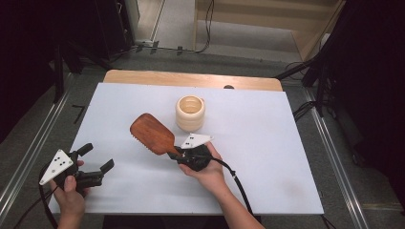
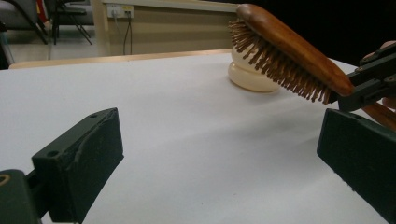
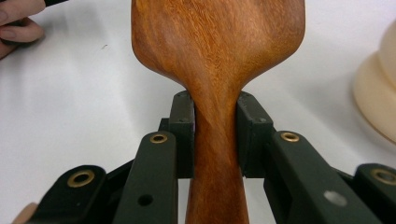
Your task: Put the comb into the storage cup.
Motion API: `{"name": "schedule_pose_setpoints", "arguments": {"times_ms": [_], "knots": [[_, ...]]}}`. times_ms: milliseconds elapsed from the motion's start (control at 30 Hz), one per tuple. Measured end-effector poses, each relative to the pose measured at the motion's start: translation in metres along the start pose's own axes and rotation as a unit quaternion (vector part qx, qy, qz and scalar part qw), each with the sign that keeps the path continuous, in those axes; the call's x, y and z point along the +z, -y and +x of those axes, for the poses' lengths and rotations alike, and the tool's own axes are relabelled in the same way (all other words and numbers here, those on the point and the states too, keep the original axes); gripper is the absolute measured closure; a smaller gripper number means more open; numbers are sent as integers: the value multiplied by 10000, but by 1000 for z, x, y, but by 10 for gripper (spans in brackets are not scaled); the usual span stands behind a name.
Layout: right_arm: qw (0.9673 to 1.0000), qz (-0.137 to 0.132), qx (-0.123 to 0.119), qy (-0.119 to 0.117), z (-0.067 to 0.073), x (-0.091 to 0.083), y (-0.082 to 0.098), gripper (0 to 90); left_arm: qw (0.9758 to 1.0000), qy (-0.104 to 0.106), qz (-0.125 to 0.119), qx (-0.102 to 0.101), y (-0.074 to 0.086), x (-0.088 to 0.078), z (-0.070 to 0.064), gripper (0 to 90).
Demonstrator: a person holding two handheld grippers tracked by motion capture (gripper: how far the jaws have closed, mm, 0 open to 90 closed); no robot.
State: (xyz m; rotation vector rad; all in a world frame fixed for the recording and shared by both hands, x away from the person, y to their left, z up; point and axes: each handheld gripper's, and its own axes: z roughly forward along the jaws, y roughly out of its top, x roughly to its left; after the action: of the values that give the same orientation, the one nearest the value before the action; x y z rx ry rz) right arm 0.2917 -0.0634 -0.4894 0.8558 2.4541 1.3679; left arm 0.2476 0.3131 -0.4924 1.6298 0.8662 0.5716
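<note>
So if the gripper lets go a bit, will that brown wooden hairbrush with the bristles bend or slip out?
The brown wooden hairbrush probably won't bend: it looks like solid, stiff wood. It might slip, since the right gripper pinches only the smooth, narrow neck of the handle. The wide head sticks out well past the jaws, so it would likely tip down, bristles first, onto the white table.

One wooden hairbrush (image 1: 152,134), one cream ribbed cup (image 1: 190,112), two hand-held grippers, left (image 1: 95,160) and right (image 1: 179,153)

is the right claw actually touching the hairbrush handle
Touching. In the right gripper view the right claw has both jaws pressed flat against the narrow neck of the hairbrush, with no gap on either side.
</note>
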Motion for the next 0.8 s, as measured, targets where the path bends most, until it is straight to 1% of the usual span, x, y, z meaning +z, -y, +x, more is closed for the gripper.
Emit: {"name": "schedule_pose_setpoints", "arguments": {"times_ms": [233, 333, 533, 600, 633, 700, 733, 800], "knots": [[9999, -108, -1, 71, -4, -15, 7, 696, 10000, -20, 21, 17, 0, 1, -1, 3], [9998, -169, 17, 114, -5, -23, 11, 696, 10000, -71, -1, 8, 0, 0, -1, 3], [9995, -273, 26, 176, -7, -41, 21, 695, 10000, -90, 10, 6, -1, 1, -2, 2], [9993, -319, 67, 182, -7, -47, 24, 695, 9999, -121, 57, 68, -1, 2, -4, 2], [9992, -352, 69, 191, -7, -49, 26, 696, 9997, -137, 124, 161, -2, 3, -6, 2], [9990, -379, 78, 221, -7, -55, 30, 695, 9994, -152, 197, 225, -3, 5, -9, 2], [9989, -402, 83, 217, -7, -57, 31, 695, 9996, -111, 192, 199, -4, 5, -10, 2], [9987, -438, 118, 239, -7, -63, 35, 695, 9999, -1, 148, 87, -6, 8, -12, 2]]}}
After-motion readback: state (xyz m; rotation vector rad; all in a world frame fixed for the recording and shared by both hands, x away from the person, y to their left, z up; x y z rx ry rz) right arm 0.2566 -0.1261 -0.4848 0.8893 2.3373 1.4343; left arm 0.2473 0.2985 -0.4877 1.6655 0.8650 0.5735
